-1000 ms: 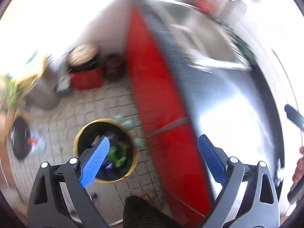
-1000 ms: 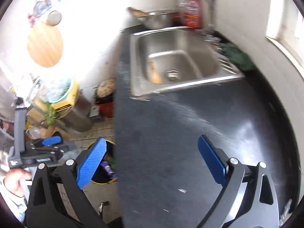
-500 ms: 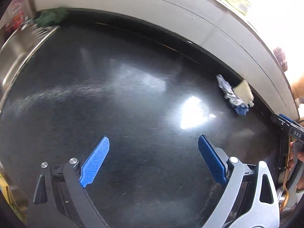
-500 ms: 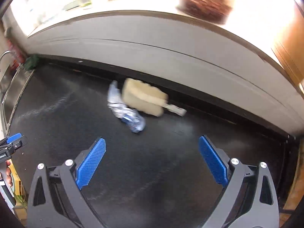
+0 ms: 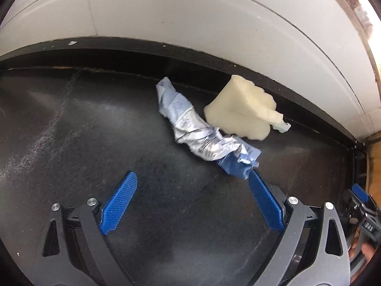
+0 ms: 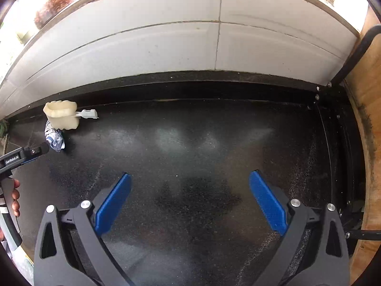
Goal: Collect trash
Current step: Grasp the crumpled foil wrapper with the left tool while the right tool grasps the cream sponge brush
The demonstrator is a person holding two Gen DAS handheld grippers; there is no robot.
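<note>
The crumpled wrapper [image 5: 202, 135], silver and blue, lies on the black countertop [image 5: 71, 143] near the back wall [image 5: 190, 19], and it touches or almost touches a pale foam sponge [image 5: 240, 109] that lies just behind it. Its long axis goes diagonally, from the far left down to the near right, and the blue end is just in front of the right finger of the left gripper [image 5: 191, 186]. This gripper is spread wide and holds nothing, and the wrapper is ahead of it, a little to the right of the middle line. The right gripper [image 6: 190, 186] is also spread wide and empty, and it faces bare countertop; from there the wrapper [image 6: 55, 139] is far to the left. I judge the left gripper is clearly nearer and should take it, moving forward and slightly right.
</note>
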